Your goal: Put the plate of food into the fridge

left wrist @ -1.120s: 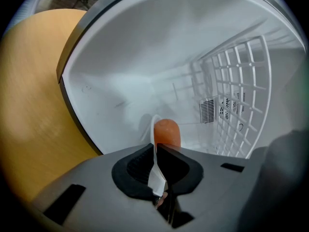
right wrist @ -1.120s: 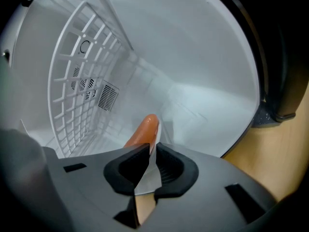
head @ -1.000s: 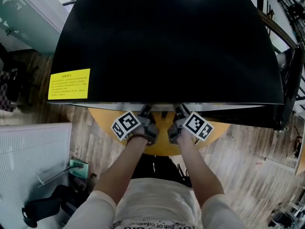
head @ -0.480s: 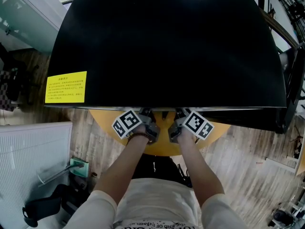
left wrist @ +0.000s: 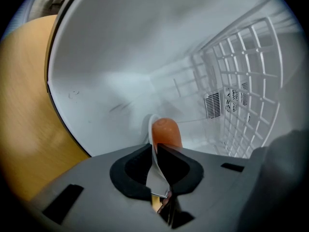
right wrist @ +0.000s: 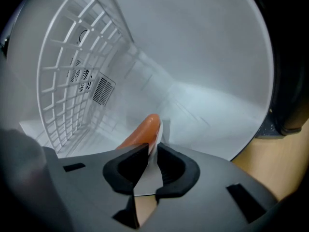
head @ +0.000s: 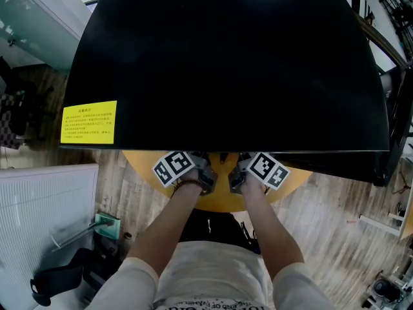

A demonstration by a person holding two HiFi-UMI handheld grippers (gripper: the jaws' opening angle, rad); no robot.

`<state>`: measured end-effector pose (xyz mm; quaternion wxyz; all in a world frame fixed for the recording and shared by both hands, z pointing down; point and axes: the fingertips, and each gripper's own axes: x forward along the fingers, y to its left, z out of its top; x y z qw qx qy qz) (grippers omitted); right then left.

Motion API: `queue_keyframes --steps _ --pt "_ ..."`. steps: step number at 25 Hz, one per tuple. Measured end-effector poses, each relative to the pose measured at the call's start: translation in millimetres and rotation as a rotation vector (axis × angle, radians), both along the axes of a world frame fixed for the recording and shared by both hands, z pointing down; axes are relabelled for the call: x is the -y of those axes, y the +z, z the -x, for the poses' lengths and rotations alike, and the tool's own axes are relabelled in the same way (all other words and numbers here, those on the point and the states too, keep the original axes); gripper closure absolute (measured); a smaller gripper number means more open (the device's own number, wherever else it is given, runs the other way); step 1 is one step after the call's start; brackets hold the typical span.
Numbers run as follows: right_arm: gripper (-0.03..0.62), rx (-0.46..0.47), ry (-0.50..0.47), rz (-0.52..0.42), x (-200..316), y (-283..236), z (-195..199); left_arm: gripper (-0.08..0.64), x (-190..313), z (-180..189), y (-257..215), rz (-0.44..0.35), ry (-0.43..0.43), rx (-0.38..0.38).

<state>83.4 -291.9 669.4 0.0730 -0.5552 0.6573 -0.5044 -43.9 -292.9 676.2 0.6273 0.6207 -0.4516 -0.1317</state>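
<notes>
Both grippers hold one white plate by its near rim. My left gripper [left wrist: 155,150] is shut on the plate rim [left wrist: 155,174], with an orange piece of food [left wrist: 165,131] just past the jaws. My right gripper [right wrist: 151,154] is shut on the same plate [right wrist: 144,180], beside the orange food [right wrist: 143,131]. The plate reaches into the white inside of the fridge [head: 226,63], whose black top fills the head view. There the left gripper [head: 201,171] and right gripper [head: 239,173] sit at the fridge's front edge, their jaws hidden under it.
The fridge stands on a round yellow table [head: 143,168]. A white wire shelf [left wrist: 241,95] [right wrist: 72,76] lines the back of the fridge. A yellow label [head: 89,122] is on the fridge top. A white panel [head: 45,212] and dark items stand on the wooden floor at left.
Both grippers have slid a little forward with the plate, so the fridge's front edge now covers more of them. The grip on the plate is unchanged.
</notes>
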Motion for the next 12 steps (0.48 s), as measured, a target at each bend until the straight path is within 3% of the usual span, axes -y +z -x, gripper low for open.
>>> queue_keyframes --steps 12 --pt "0.500 -0.133 -0.054 0.019 1.9 0.1 0.6 0.514 -0.1 -2.9 0.4 0.006 0.044 0.076"
